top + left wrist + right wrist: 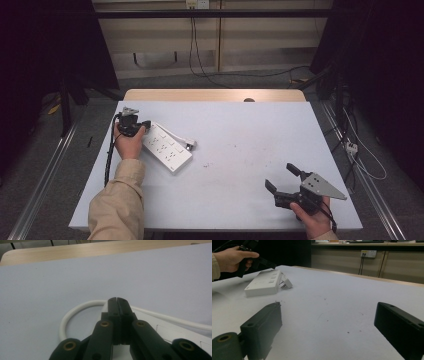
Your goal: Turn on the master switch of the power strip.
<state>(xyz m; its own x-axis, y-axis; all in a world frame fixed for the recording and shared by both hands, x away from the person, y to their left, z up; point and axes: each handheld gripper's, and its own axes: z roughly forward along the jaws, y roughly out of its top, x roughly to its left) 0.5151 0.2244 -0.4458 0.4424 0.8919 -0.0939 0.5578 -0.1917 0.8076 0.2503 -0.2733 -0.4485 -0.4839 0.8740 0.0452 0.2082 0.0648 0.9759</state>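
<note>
A white power strip [166, 147] lies at an angle on the left part of the pale table [240, 135]. Its white cord [175, 133] curls back to a plug [190, 145] beside it. A hand holds my left gripper [146, 123] just over the strip's far end. In the left gripper view this gripper [117, 300] is shut with nothing between the jaws, the cord [75, 311] looping beyond them. My right gripper [280, 176] rests low near the front right edge, jaws wide open and empty. From the right gripper [328, 308], the strip [263, 283] and plug [286, 282] lie far off.
A wooden strip [215, 95] borders the table's far edge. Cables [200, 55] hang from a wall socket behind it, and more cables [357, 150] lie on the floor at the right. Metal rails [45, 175] run along both sides of the table.
</note>
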